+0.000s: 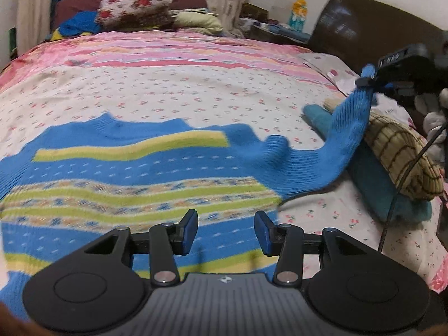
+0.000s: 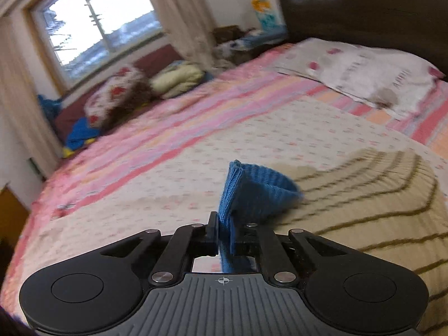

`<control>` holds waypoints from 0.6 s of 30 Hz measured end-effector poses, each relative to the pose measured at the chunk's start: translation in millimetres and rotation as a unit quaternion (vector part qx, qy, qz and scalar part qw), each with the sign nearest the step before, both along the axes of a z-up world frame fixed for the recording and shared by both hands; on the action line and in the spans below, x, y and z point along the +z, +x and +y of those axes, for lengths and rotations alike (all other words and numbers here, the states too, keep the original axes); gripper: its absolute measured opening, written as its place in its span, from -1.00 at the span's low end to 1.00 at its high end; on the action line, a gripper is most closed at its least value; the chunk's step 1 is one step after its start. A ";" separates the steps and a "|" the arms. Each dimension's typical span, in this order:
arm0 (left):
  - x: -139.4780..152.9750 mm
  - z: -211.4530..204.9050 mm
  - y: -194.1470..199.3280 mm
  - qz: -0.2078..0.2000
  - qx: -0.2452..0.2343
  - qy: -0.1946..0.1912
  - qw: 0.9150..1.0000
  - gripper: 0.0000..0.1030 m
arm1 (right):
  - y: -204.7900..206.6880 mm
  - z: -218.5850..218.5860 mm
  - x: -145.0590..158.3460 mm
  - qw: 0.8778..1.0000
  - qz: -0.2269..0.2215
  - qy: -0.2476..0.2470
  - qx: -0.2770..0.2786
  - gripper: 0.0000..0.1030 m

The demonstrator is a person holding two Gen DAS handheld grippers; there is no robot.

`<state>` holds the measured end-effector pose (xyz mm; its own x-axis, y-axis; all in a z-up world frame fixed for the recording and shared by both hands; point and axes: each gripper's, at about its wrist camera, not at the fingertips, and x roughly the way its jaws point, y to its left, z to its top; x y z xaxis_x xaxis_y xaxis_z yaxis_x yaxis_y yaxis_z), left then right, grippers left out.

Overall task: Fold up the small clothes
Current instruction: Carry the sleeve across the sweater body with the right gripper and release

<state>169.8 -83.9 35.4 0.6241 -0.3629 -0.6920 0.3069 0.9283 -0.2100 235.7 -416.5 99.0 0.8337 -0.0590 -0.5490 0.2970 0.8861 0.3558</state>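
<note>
Sleeve lifted off the bed, body of the sweater flat below

Spread flat on the bed [image 1: 196, 84]: small striped sweater [image 1: 140, 184], with the left gripper [image 1: 225, 233] hovering over its lower stripes, jaws wide and holding nothing. Stretched up and away from the sweater's right shoulder: blue sleeve [image 1: 344, 128], cuff pinched between the narrow jaws of the right gripper [image 2: 224, 235]. Likely trouble: with nothing pinning the body, dragging the whole sweater askew when pulling the sleeve across; knit cuff slipping free of so small a bite; sleeve catching the folded clothes pile [image 1: 397, 151] just right of the sweater. Cut off behind the left gripper: the sweater's hem. Out of frame: the far sleeve. Blurred in the right wrist view: bed pattern, pile edges.
</note>
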 end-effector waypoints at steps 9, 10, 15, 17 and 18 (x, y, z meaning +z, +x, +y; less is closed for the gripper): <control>-17.9 73.4 -22.4 0.006 0.067 0.003 0.998 -0.02 | 13.7 133.7 17.1 0.987 -0.008 0.005 0.162 -0.86; -20.2 80.1 -23.7 0.006 0.075 0.003 0.997 -0.02 | 16.9 148.5 16.2 0.984 -0.005 0.005 0.177 -0.86; -29.5 120.0 -32.6 -0.005 0.113 0.005 0.994 -0.02 | 35.5 221.3 7.1 0.971 0.011 -0.002 0.239 -0.86; -32.9 133.3 -35.0 -0.008 0.125 0.002 0.992 -0.02 | 42.0 246.6 1.6 0.966 0.017 -0.002 0.256 -0.86; -35.1 140.0 -36.0 -0.008 0.133 0.000 0.991 -0.02 | 44.8 260.0 -1.2 0.964 0.019 -0.002 0.264 -0.86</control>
